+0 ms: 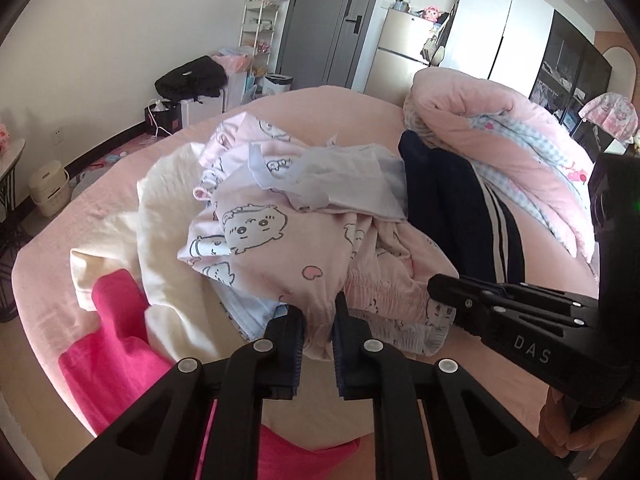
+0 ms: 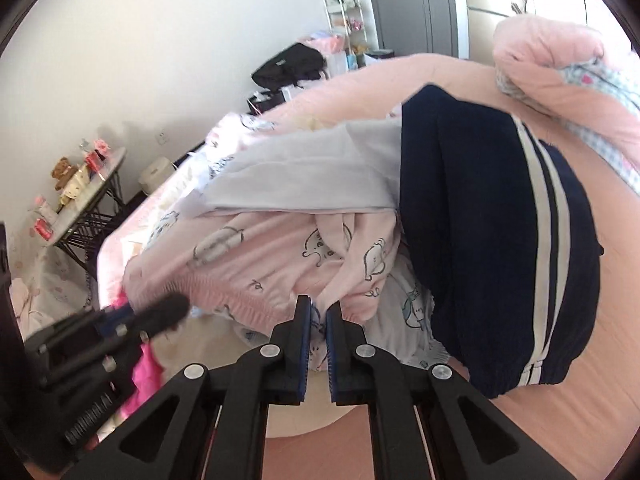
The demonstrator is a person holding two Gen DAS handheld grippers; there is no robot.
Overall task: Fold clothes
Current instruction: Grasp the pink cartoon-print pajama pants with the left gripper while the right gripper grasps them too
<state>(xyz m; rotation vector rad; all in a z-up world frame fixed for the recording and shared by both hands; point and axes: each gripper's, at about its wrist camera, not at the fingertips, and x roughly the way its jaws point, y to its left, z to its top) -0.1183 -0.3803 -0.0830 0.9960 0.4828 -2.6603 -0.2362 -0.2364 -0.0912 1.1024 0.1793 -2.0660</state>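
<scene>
The right gripper (image 2: pixel 318 312) has its jaws nipped on the near hem of pink printed pajamas (image 2: pixel 256 264). Navy striped pants (image 2: pixel 480 220) lie to the right on the pink bed (image 2: pixel 616 320); the left gripper (image 2: pixel 160 312) reaches in from the left.

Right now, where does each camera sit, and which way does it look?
Left wrist: on the left tongs, looking down along them at the pink cartoon garment on the bed; the right tongs enter from the right.
Right wrist: on the right tongs, looking at the same garment's elastic hem; the left tongs show at left.
Shared: that garment, the navy striped trousers, both tongs.
</scene>
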